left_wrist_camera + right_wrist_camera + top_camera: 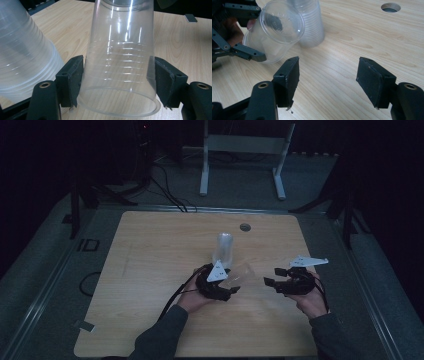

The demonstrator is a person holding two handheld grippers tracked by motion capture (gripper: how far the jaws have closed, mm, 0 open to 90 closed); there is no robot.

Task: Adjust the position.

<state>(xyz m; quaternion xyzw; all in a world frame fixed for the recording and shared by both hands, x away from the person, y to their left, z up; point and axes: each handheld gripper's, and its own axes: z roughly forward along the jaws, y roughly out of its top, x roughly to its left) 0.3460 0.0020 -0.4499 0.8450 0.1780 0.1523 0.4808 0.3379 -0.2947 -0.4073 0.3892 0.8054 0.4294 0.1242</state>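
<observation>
While left gripper (231,287) jaws clamp one clear cup (120,62) | one cup stack (223,249) | right gripper (328,82) jaws open, empty

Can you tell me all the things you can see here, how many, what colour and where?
held cup: one, clear, on its side between the left gripper's pads
cup stack: one, clear, standing upside down mid-table, beside the held cup
table: one, light wood
hole: one, round, grey, near the table's far edge
stand: one, white, on the floor behind the table
cables: several, black, on the floor at the back
left gripper: one, black, shut on the held cup
right gripper: one, black, open, nothing between its pads
hands: two, at the near edge
</observation>
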